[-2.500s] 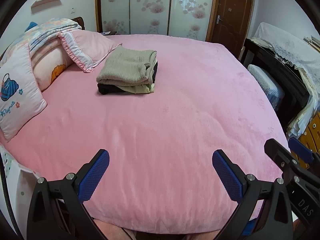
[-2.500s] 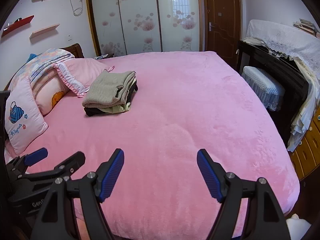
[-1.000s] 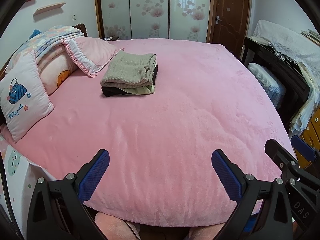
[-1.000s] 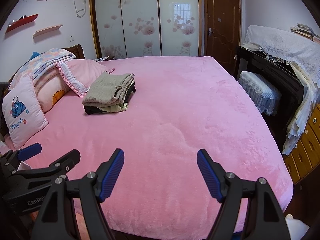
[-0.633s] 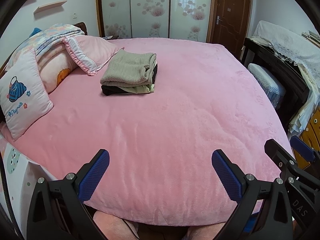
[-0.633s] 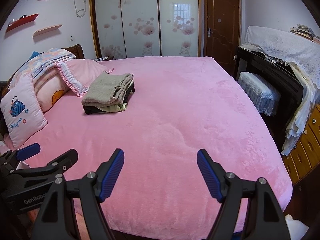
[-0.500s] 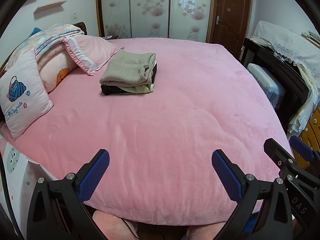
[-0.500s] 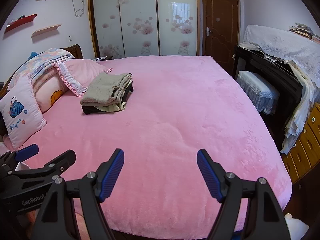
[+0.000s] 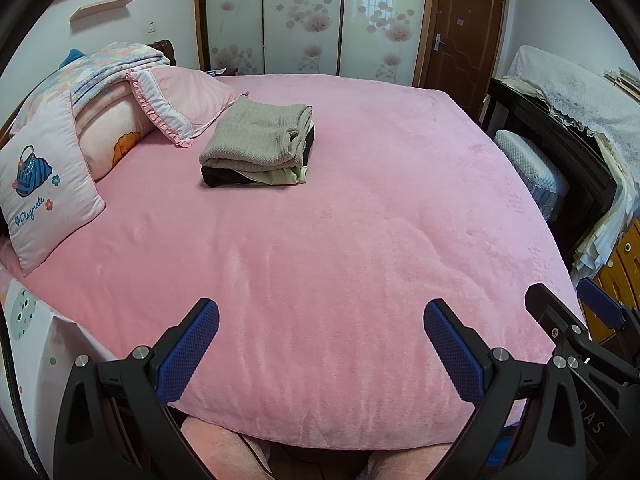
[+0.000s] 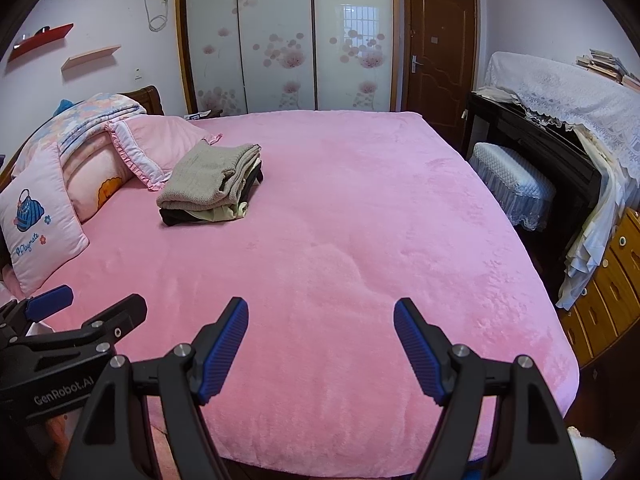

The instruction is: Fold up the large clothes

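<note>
Neatly folded clothes stack (image 9: 259,148) (image 10: 212,185), beige knit uppermost.

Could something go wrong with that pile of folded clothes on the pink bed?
Maybe. The folded stack has uneven layers, so a nudge on the soft pink blanket could topple it. It also lies close beside the frilly pillow, which could snag. Both the left gripper and right gripper are open and empty.

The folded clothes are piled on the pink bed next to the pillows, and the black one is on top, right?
Not quite. The pile of folded clothes is on the pink bed next to the pillows, but the beige knit one is on top. The black one is at the bottom. The left wrist view shows this.
</note>
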Demonstrator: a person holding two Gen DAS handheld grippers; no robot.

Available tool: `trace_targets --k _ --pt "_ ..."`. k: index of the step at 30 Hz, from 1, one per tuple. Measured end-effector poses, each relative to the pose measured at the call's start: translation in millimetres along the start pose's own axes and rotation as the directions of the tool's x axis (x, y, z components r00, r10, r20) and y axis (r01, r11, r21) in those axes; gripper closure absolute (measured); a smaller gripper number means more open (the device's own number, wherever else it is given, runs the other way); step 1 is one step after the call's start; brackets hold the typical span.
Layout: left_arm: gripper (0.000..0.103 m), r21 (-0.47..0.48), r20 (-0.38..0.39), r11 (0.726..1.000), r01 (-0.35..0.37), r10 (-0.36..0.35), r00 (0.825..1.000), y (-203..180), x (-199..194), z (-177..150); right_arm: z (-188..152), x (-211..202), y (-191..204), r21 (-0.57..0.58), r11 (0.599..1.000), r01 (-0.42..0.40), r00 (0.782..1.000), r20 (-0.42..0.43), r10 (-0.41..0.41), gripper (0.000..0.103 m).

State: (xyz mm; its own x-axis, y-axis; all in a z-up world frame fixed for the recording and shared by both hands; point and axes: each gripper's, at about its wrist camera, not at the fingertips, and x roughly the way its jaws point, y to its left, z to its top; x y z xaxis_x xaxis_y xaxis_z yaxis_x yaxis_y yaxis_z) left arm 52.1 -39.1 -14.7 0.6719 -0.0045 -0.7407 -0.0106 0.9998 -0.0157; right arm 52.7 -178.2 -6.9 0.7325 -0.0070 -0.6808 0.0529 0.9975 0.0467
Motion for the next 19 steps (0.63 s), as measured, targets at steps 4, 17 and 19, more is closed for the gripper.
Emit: trace_targets --k 4,17,19 --pt "0.001 0.002 0.002 1.0 0.0 0.0 1.0 -0.3 -1.2 -0.9 -0.1 0.1 0.3 0.001 1.0 0.0 1.0 0.0 0.0 0.027" --pt "0.001 -0.006 -0.007 1.0 0.008 -0.008 1.0 0.9 -2.9 -2.4 -0.2 -0.2 1.4 -0.001 1.0 0.0 1.0 0.0 0.0 0.027" --pt "0.001 -0.008 -0.009 1.0 0.009 -0.009 1.0 0.8 -3.1 -2.5 -0.5 -0.1 1.7 -0.002 1.0 0.002 1.0 0.0 -0.002 0.027"
